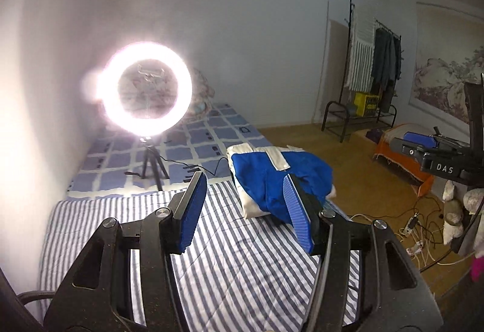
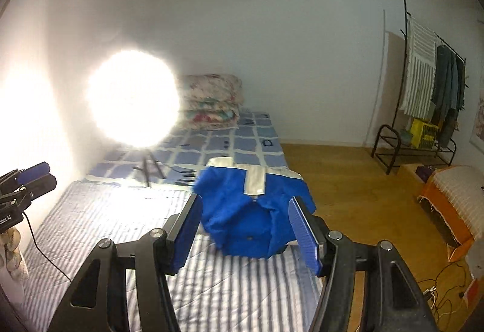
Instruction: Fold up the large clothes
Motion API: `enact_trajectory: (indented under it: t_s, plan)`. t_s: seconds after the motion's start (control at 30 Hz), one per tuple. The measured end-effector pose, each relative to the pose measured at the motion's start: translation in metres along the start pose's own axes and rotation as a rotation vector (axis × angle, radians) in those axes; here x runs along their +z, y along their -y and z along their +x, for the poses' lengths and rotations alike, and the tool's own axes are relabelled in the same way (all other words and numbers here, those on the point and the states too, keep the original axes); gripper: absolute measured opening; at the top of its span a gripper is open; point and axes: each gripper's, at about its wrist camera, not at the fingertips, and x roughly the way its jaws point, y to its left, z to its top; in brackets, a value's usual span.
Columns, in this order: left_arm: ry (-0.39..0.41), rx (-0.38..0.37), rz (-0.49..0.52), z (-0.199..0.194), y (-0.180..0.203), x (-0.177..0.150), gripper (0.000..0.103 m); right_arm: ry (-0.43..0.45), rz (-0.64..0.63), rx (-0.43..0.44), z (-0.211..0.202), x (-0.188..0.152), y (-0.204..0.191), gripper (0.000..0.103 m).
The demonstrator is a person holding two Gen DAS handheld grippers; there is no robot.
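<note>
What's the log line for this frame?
left hand-held gripper: open, empty | right hand-held gripper: open, empty | blue-and-white jacket: folded on striped bed sheet

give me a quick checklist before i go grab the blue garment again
1. Left gripper open: ok, fingers spread, nothing held.
2. Right gripper open: ok, nothing held.
3. Blue and white garment on the striped sheet: ok, bundled near the bed's right edge.
4. Garment neatly folded: cannot tell, looks lumpy.
5. Ring light and its cable clear of the garment: not ok, cable runs close beside it.
6. Glare: not ok, washes out the right wrist view.
</note>
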Motion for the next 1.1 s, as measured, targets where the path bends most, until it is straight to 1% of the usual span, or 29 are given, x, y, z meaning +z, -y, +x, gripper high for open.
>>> enact_trajectory:
  t_s: [0.17,0.3,0.43,0.63,0.93,1.1]
  plan:
    - [0.051,0.0,0.008,-0.079,-0.002,0.003,0.055,0.034,-0.029,0.034,-0.068,0.001,-0.033,0.062]
    - [0.097,-0.005,0.013,-0.141,0.002,0.007,0.055,0.083,-0.079,0.049,-0.127,0.008,-0.063,0.062]
    - [0.127,-0.01,0.031,-0.189,0.009,0.007,0.055,0.127,-0.094,0.074,-0.179,0.009,-0.085,0.062]
    - [0.18,-0.008,0.068,-0.259,0.023,0.006,0.055,0.186,-0.118,0.087,-0.243,0.006,-0.107,0.062]
    - [0.268,-0.001,0.111,-0.328,0.043,0.011,0.055,0.286,-0.126,0.101,-0.32,0.01,-0.124,0.062]
    - [0.288,0.006,0.131,-0.345,0.049,0.007,0.055,0.318,-0.14,0.081,-0.341,0.008,-0.13,0.065]
